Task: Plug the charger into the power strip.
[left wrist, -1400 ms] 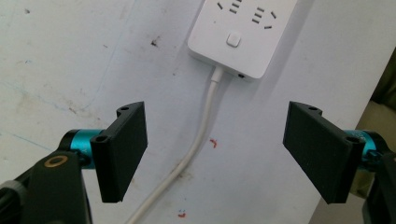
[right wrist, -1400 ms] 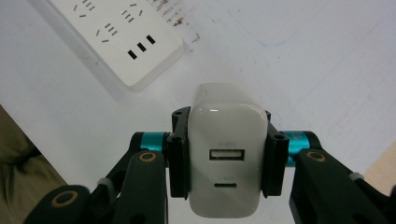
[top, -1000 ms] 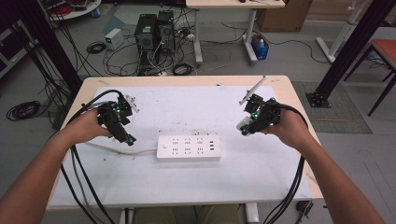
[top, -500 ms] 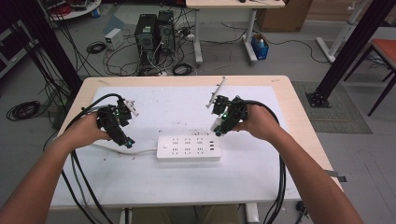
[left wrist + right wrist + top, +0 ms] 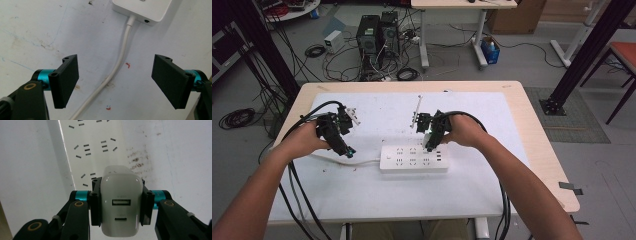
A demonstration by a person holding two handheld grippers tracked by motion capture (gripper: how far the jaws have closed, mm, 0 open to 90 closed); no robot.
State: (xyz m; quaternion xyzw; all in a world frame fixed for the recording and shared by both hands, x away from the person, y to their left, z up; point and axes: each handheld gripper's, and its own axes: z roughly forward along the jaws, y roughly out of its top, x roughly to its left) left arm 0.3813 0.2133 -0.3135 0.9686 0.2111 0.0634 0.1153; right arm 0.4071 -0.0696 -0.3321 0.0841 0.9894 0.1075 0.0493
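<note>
Right gripper point(image 5: 121, 202) clamps charger point(image 5: 121, 202), ports facing camera; strip point(image 5: 413, 158) lies left-right mid-frame; left gripper point(image 5: 115, 82) gapes over cord point(image 5: 117, 67).

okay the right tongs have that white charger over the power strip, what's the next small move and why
Probably ease the right tongs down and line the glossy white USB wall charger up with one socket group on the white rectangular power strip. The charger is clamped between the black jaws, just above the strip's near end, not yet seated. The left tongs stand open over the strip's white cable.
</note>
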